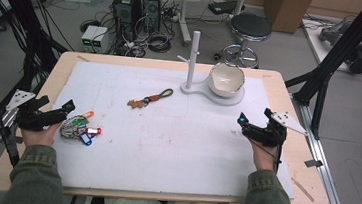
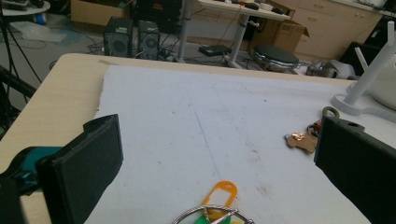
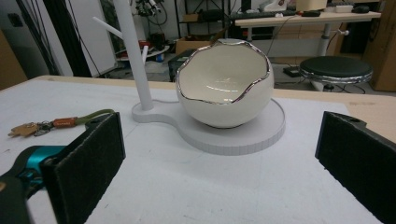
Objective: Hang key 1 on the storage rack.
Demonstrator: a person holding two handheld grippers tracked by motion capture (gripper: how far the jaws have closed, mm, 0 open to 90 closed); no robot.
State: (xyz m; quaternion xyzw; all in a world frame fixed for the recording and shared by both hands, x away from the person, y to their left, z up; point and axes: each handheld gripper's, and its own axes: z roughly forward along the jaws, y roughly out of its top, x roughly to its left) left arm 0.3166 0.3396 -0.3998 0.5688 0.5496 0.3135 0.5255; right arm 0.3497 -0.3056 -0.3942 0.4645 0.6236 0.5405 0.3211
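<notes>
Key bunch on a metal ring with coloured plastic tags (image 1: pixel 80 129), orange, green, red and blue, lies on the white sheet (image 1: pixel 164 145) at the table's left side, just beside the left gripper (image 1: pixel 69 105). In the left gripper view the ring's top and the orange tag (image 2: pixel 220 193) sit low in the frame between the two black jaws, which stand wide apart with nothing pinched; the pads are clear of the ring. Left hand (image 1: pixel 40 136) holds that gripper low over the sheet's left edge, pointing right and slightly away from the person.

Second keyring with olive loop, orange strap and small brass-coloured keys (image 1: pixel 150 98) lies mid-sheet, well apart from the bunch and from both grippers; visible in the left gripper view near the right jaw (image 2: pixel 306 138) and in the right gripper view at far left (image 3: pixel 56 122).

Right gripper (image 1: pixel 241 121) sits at the sheet's right side, held by the right hand (image 1: pixel 264 157), jaws spread wide, empty. It faces the white eggshell-shaped bowl with silver rim (image 3: pixel 224 91), which rests on the round end of a white stand base (image 3: pixel 261 135). White upright peg post with side arms (image 1: pixel 192 58) rises from the base's other end, just beside the bowl.

Light wooden table (image 1: pixel 309 159) carries all of it. Black round stool (image 1: pixel 250 27) and computer towers (image 1: pixel 138 5) stand on the floor behind.
</notes>
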